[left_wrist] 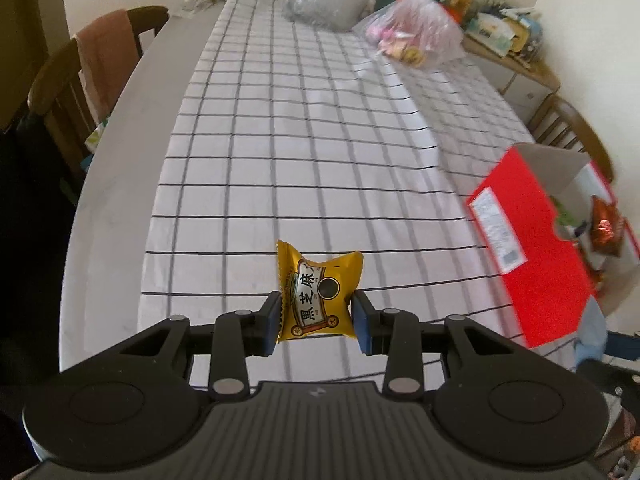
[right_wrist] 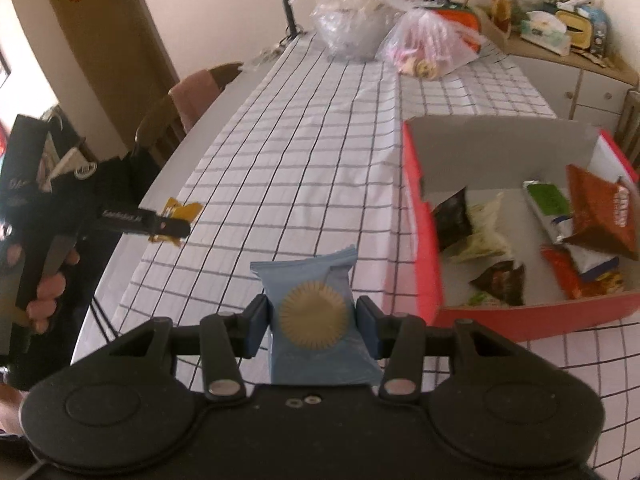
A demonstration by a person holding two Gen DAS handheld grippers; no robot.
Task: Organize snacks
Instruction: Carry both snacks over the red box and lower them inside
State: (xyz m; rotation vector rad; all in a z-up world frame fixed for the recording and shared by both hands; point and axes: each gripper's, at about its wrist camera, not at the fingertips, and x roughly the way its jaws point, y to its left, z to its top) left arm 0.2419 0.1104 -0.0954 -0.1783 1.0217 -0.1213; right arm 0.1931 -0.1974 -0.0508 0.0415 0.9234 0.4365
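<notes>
My left gripper [left_wrist: 316, 320] is shut on a yellow snack packet [left_wrist: 318, 294] and holds it above the checked tablecloth [left_wrist: 300, 140], left of the red box [left_wrist: 532, 248]. My right gripper [right_wrist: 312, 328] is shut on a light blue snack packet [right_wrist: 316, 320] with a tan round print, held above the cloth just left of the open red box [right_wrist: 420, 216]. The box holds several snack packets [right_wrist: 560, 216]. The left gripper with its yellow packet [right_wrist: 178, 214] also shows at the left of the right wrist view.
Two plastic bags [right_wrist: 424, 44] of goods stand at the table's far end beside a lamp stem [right_wrist: 288, 0]. Wooden chairs [left_wrist: 80, 92] stand along the left side and one [left_wrist: 572, 136] at the right. A cluttered cabinet [right_wrist: 560, 36] is at the back right.
</notes>
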